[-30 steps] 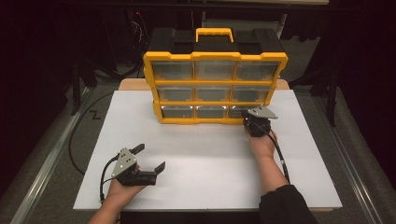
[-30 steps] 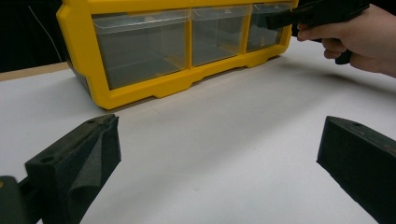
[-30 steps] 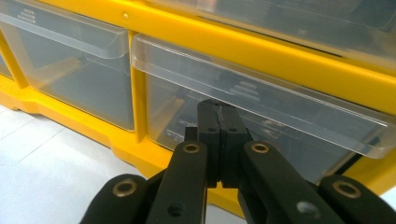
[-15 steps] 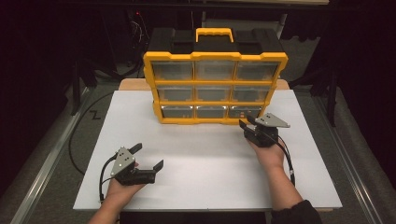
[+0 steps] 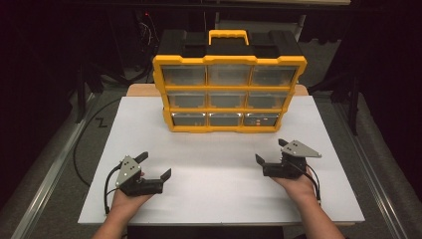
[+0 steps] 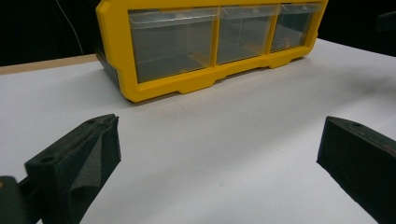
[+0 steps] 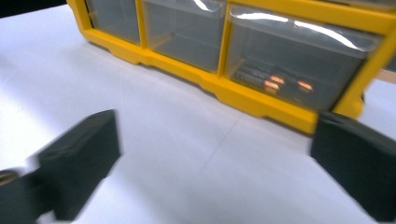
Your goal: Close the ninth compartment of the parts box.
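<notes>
A yellow organiser (image 5: 229,94) with a black top and three rows of clear drawers stands upright at the back of the white table (image 5: 214,199). Its bottom right drawer (image 5: 261,120) is pushed in and holds small dark items with orange ends (image 7: 273,80). My right gripper (image 5: 269,151) hovers in front of that drawer, well apart from it. Its jaws have just been opening and are now open, with nothing between them. My left gripper (image 5: 156,164) rests low at the front left, open and empty. From the left gripper view the organiser's bottom row (image 6: 210,42) lies ahead.
A yellow carry handle (image 5: 228,36) tops the organiser. A black cable (image 5: 84,144) trails off the table's left side over a dark floor. Metal rails (image 5: 47,179) run along both sides. Bare white surface spans the space between my two hands.
My right gripper has drawn back from the bottom right drawer toward the near right of the table, and its jaws have opened. The left gripper has stayed put.
</notes>
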A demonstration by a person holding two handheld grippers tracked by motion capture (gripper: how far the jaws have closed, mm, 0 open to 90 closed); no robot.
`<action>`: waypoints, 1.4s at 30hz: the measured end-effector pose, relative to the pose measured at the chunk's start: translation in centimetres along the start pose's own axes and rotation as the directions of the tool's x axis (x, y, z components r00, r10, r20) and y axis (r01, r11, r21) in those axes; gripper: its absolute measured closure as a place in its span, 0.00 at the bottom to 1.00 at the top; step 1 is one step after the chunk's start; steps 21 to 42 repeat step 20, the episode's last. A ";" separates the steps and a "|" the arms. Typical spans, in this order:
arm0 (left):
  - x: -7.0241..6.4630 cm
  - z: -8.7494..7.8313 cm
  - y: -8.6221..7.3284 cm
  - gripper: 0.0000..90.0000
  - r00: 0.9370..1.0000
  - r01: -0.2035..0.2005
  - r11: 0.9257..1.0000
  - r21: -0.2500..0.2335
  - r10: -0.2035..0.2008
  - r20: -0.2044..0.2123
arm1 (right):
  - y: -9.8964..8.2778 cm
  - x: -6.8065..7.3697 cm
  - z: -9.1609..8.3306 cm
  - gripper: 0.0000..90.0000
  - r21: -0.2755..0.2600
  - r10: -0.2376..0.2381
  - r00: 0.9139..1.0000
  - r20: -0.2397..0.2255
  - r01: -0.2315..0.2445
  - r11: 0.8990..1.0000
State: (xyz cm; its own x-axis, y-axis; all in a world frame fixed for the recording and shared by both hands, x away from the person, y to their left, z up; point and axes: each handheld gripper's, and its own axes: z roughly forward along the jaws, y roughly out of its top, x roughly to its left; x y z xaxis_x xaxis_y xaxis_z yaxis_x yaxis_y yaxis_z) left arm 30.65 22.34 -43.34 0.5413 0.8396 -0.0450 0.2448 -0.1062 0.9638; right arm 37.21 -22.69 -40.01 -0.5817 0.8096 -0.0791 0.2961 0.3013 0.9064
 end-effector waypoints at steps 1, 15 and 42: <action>0.0 0.0 0.0 0.00 1.000 0.005 1.000 0.000 -0.005 -0.005 | -0.3 0.0 -0.4 0.01 0.001 0.001 1.000 0.003 -0.001 1.000; 0.2 -0.4 0.0 0.00 1.000 0.012 1.000 -0.001 -0.012 -0.028 | -3.1 0.0 -3.5 0.01 -0.028 -0.039 0.999 0.018 0.040 0.999; 0.3 -0.5 0.0 0.00 1.000 0.016 1.000 0.008 -0.016 -0.025 | -3.0 0.4 -3.3 0.01 -0.036 -0.044 0.999 0.001 0.044 0.998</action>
